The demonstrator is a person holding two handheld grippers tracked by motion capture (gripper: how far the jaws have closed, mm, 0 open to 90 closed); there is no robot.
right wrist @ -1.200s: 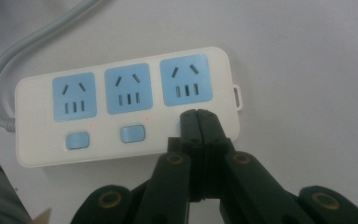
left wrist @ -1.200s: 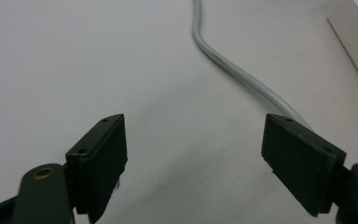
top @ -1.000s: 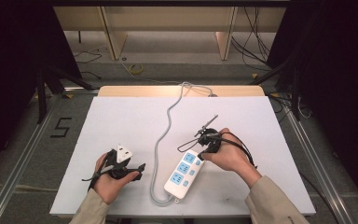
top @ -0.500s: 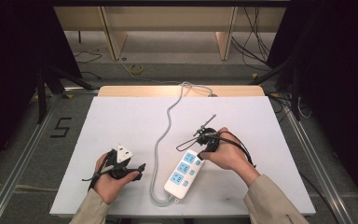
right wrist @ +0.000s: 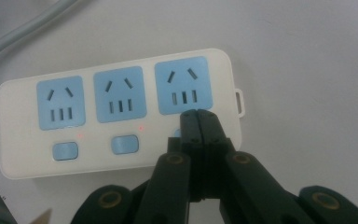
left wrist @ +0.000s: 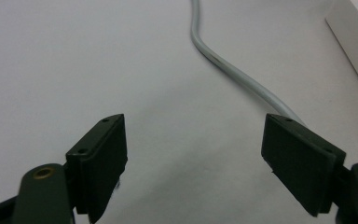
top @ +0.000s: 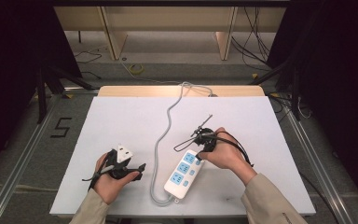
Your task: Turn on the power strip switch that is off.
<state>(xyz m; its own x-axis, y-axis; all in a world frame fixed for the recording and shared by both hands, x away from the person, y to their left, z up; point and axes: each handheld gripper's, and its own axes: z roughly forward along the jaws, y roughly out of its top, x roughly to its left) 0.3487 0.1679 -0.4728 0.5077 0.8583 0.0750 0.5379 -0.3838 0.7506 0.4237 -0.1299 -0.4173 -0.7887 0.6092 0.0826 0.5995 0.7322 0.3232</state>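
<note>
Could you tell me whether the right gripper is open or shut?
Shut: the right gripper has its fingers pressed together over the power strip.

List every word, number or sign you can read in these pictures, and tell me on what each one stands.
"5": black mark on the grey floor left of the table.
The power strip shows blue sockets and buttons, no readable print.
Small print on the right sleeve: too small to read.
</note>
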